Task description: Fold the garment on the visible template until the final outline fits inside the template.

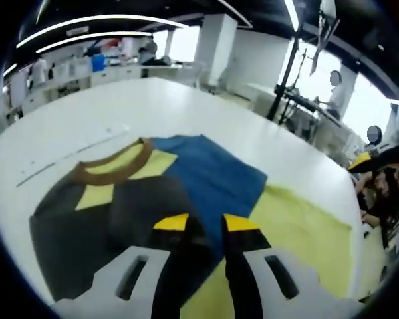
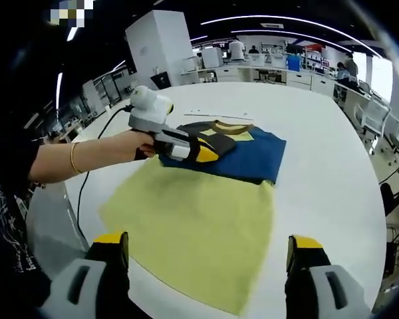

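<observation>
Left gripper (image 1: 205, 224) low over the folded garment (image 1: 153, 199), jaws narrow, yellow tips close together with dark fabric between and under them; looks pinched on the cloth, but actual contact is hard to confirm here. From the right gripper view the same left gripper (image 2: 203, 151) sits on the near-left edge of the garment (image 2: 236, 149), held by a person's hand (image 2: 136, 145) with a bracelet. Garment is a multi-colour shirt, dark grey, blue and yellow panels, brown collar (image 1: 113, 169), folded and lying at the far end of the yellow template (image 2: 196, 229) on the white table (image 2: 319, 119). Right gripper (image 2: 207, 244) hovers wide open over the template's near edge, nothing between the jaws, garment well ahead of it.
</observation>
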Demonstrator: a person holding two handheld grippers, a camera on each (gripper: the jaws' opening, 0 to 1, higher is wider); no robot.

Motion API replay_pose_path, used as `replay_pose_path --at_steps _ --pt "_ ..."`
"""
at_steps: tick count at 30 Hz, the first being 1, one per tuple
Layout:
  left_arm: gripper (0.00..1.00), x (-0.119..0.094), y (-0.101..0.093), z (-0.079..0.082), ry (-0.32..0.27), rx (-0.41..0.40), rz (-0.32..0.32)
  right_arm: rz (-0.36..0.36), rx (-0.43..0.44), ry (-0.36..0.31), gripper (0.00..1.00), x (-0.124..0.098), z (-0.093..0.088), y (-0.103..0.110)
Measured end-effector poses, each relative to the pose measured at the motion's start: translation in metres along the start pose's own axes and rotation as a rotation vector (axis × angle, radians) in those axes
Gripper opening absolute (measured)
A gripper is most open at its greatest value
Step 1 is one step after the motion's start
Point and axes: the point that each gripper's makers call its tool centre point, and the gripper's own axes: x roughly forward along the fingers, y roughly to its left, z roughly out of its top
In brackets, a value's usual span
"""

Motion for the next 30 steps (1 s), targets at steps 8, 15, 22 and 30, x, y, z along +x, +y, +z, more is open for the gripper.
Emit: replay_pose_path --at_steps 8,15,22,30 --pt "0.45 -0.022 0.05 0.0 -0.017 0.013 0.19 0.003 0.004 -0.007 0.99 0.001 0.001 0.003" --pt "0.45 -0.021 0.064 -0.015 0.008 -0.046 0.212 0.012 0.002 0.0 0.99 0.003 -0.002 0.005" --pt "0.35 -0.015 0.071 -0.021 0.022 -0.109 0.206 0.001 0.016 0.001 0.99 0.002 -0.004 0.001" --pt "0.14 -0.016 0.08 -0.027 0.052 -0.105 0.243 -0.007 0.024 0.003 0.99 0.0 -0.007 -0.002"
